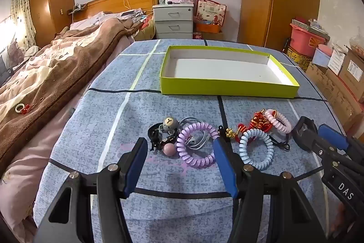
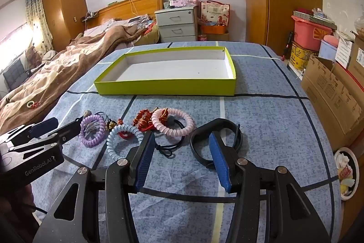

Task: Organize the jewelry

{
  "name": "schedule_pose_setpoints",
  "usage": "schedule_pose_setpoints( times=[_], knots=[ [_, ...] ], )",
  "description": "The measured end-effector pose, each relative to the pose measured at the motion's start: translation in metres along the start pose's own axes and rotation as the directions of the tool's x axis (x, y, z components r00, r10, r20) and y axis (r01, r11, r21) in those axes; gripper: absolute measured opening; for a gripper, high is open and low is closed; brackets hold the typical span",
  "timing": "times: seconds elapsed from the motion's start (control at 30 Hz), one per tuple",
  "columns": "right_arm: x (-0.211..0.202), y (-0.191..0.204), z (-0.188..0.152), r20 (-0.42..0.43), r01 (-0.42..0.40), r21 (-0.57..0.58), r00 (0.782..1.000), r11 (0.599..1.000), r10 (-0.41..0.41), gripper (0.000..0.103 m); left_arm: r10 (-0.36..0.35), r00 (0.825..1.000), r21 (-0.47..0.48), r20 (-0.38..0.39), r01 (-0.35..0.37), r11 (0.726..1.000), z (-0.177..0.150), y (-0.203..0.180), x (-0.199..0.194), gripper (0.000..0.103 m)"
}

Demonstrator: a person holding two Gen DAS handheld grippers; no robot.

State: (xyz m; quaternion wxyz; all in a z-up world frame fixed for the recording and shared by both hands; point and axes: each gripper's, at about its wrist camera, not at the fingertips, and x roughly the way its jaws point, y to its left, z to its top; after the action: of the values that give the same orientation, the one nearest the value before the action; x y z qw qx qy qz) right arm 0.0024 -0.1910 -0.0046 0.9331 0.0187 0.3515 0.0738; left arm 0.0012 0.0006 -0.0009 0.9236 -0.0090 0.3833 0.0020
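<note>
A blue-grey checked cloth (image 1: 182, 74) with pale and dark lines covers the desk, which stands in a bedroom. Off the desk's left edge lies a bed (image 1: 56, 65) under a brown blanket, with a wooden headboard and a grey drawer unit (image 1: 174, 21) behind it. Tall wooden wardrobes stand at the far wall, and cardboard boxes (image 2: 329, 92) and a pink bin are stacked past the right edge.

Toward the far edge sits a shallow green box (image 1: 227, 85), white inside, with nothing in it.

The jewelry lies in a loose row nearer the front edge: a purple coil bracelet (image 1: 196, 145), a blue coil bracelet (image 1: 257, 149), a pink coil bracelet (image 1: 278, 121), a red and gold knotted charm (image 1: 259, 121), a bear-head hair tie (image 1: 170, 124) at the left end and a black band (image 2: 216, 142) at the right end.

The left tongs (image 1: 180, 152) stand wide apart, over the purple coil, gripping nothing. The right tongs (image 2: 182, 152) are also apart, pads touching nothing, with the black band just beyond the right pad.

On the bed's blanket lies 1 small white ring with red beads (image 1: 22, 108), well apart from the rest.
</note>
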Motion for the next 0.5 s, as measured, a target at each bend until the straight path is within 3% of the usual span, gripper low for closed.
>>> schedule_pose_setpoints(
  times=[0.5],
  knots=[
    [-0.0001,-0.0020,0.0003,0.003,0.021,0.008,1.000,1.000,-0.021,0.051,0.007,1.000,0.002,0.014,-0.007,1.000,-0.0023,-0.0002,-0.0033,0.062]
  ],
)
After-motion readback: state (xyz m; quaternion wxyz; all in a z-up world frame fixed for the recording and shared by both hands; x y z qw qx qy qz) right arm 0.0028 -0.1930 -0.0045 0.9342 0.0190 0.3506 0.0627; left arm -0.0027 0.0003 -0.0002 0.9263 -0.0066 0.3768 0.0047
